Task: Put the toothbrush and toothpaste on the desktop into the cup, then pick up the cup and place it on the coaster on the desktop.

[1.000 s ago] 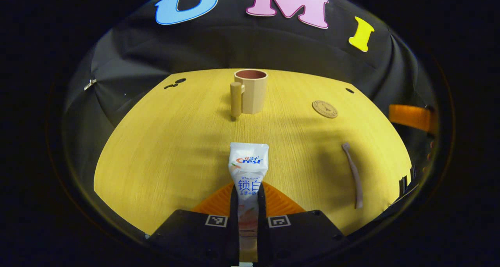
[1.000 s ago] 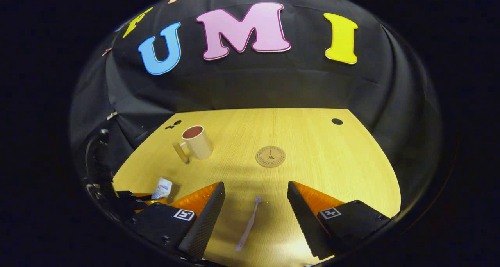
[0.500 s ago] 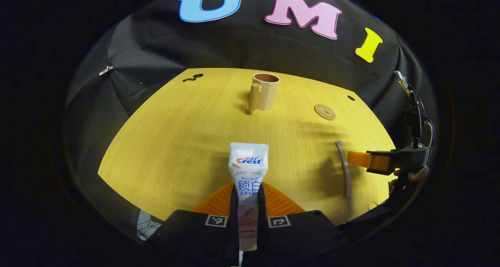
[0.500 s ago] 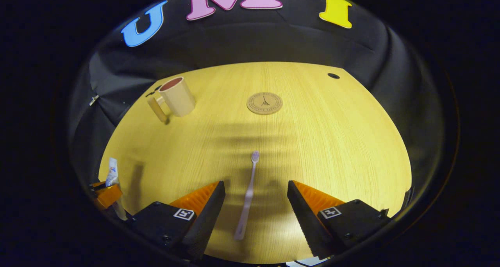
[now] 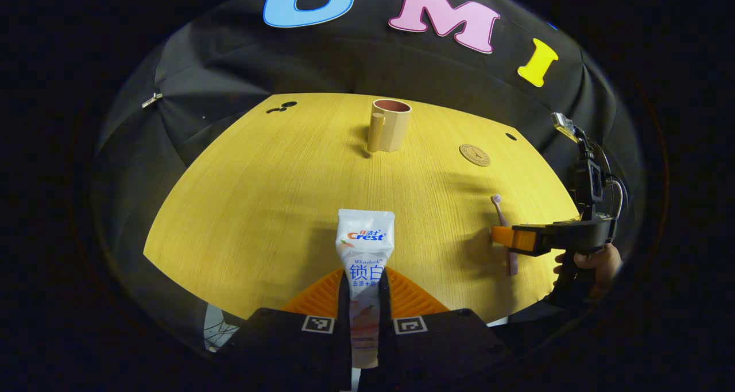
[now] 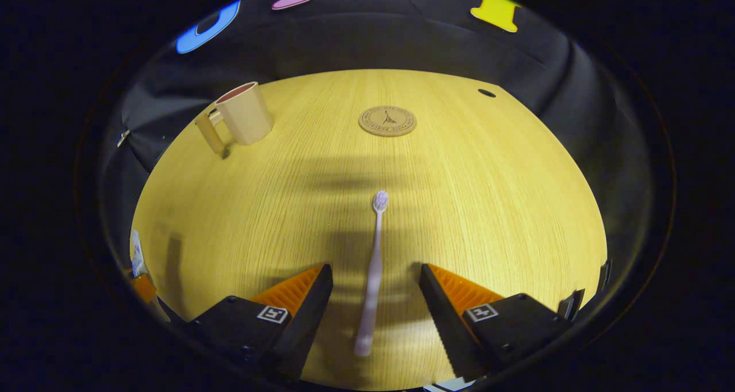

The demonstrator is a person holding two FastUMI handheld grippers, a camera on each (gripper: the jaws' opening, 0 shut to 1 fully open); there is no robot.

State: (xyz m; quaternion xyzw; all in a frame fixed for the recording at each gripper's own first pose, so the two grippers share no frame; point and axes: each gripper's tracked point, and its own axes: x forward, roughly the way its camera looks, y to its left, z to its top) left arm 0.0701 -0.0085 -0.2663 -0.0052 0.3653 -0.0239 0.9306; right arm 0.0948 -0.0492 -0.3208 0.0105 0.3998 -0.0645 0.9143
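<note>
Left gripper (image 5: 364, 300) is clamped tight on the toothpaste (image 5: 365, 248) at bottom center; right gripper (image 6: 374, 300) sits wide open, straddling the toothbrush (image 6: 373, 277).

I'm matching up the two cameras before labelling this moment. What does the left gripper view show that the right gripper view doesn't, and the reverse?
Left gripper view: the left gripper shut on the toothpaste, and a hand holding the right gripper.

Right gripper view: the right gripper from behind, open, its fingers either side of the toothbrush handle.

Both: the cup, the coaster, the toothbrush and the desktop.
</note>
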